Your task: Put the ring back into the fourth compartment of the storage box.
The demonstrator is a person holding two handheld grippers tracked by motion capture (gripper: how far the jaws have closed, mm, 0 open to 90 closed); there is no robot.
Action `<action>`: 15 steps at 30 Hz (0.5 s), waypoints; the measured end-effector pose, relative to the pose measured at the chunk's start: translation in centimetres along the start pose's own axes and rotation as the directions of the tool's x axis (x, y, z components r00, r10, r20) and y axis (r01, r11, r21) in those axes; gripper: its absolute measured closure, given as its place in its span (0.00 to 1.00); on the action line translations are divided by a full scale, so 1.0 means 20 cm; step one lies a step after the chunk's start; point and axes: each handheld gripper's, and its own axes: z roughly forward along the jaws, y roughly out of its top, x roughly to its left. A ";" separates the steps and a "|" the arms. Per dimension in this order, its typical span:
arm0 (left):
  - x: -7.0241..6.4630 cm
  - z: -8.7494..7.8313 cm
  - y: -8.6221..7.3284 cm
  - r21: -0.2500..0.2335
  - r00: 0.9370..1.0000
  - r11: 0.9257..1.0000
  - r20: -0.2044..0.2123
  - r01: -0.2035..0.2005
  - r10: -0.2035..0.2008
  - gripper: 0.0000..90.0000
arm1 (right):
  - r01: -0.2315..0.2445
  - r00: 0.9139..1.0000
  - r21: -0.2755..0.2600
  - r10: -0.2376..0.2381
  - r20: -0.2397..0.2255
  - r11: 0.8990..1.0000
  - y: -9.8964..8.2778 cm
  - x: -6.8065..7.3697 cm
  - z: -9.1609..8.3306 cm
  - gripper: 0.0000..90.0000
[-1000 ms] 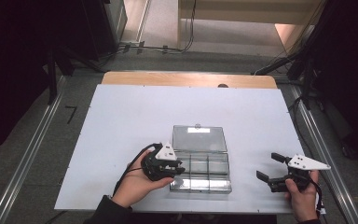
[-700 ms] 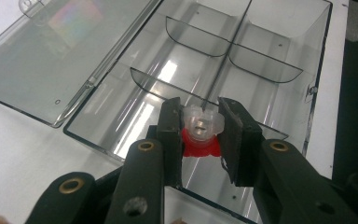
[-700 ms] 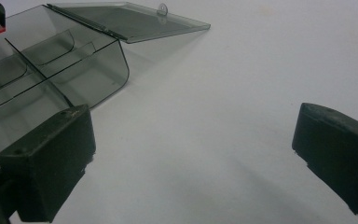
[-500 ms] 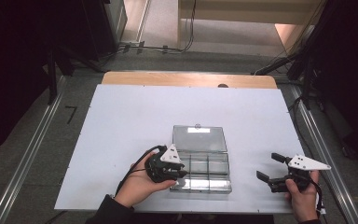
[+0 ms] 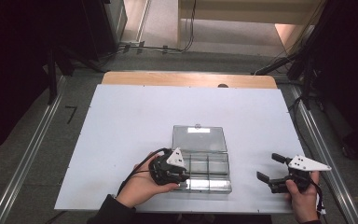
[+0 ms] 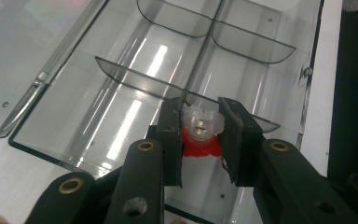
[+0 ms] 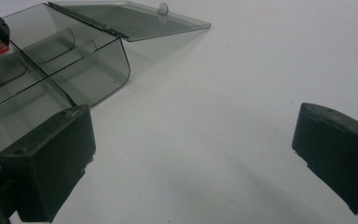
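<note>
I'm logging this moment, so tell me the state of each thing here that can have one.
Clear compartment box: lid open, laid flat behind it.
Red and clear plastic piece: held over a box compartment.
Left gripper: jaws shut on the piece.
Right gripper: jaws open, nothing between them.

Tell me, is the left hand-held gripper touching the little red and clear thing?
Touching. In the left gripper view, the left hand-held gripper has both black pads pressed against the little red and clear piece, above the open plastic box.
</note>
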 end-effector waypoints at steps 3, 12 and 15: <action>-0.01 0.01 0.00 0.010 1.000 1.000 0.009 -0.003 0.003 0.79 | 0.003 1.000 0.001 -0.003 0.001 1.000 0.00 0.00 0.00 0.00; 0.00 0.00 0.00 0.002 0.999 1.000 0.038 0.011 -0.011 0.74 | 0.004 1.000 0.000 -0.004 0.001 1.000 0.00 0.00 0.00 0.00; 0.01 -0.02 0.00 -0.013 0.999 1.000 0.043 0.021 -0.020 0.70 | 0.004 1.000 -0.001 -0.004 0.001 1.000 0.00 0.00 0.00 0.00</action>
